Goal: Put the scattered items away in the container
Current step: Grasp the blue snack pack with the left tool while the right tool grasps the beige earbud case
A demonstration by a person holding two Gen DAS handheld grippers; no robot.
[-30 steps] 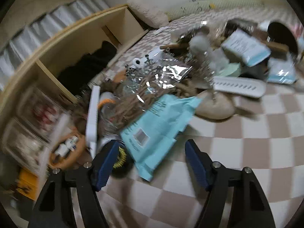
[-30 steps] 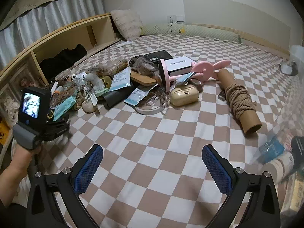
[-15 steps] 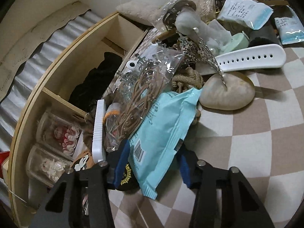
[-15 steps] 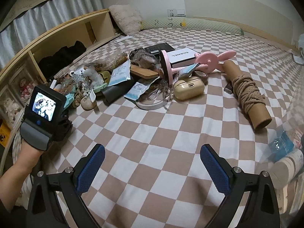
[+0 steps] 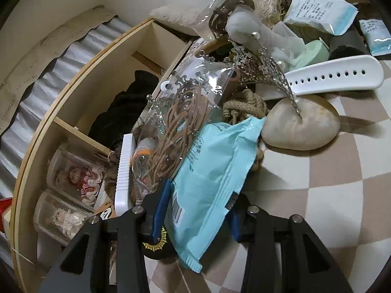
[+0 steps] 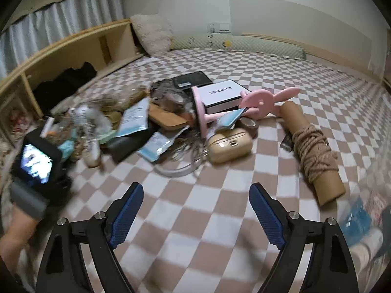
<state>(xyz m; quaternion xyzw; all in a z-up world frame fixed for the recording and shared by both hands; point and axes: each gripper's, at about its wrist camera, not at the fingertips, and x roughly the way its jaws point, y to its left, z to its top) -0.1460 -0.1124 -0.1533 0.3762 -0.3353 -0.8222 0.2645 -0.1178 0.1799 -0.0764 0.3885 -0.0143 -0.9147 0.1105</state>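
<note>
A light blue packet (image 5: 210,171) lies at the near edge of a pile of items on the checkered bed cover. My left gripper (image 5: 198,213) has its blue pads on both sides of the packet's lower end, pressing it. A clear bag of tan cords (image 5: 178,119), a beige stone (image 5: 301,128) and a white strap (image 5: 334,78) lie around it. My right gripper (image 6: 195,216) is open and empty above bare cover. The left gripper's camera unit (image 6: 36,161) shows at the left of the right wrist view. The container's contents show at the right edge (image 6: 359,217).
A wooden shelf (image 5: 80,92) with dolls in clear jars runs along the left. The pile holds a pink stand (image 6: 202,112), a white box (image 6: 222,95), a beige case (image 6: 229,146) and a rope-wrapped cardboard tube (image 6: 312,153).
My left gripper moved forward over the blue packet and closed its pads on it. My right gripper shifted and turned slightly left, staying open.
</note>
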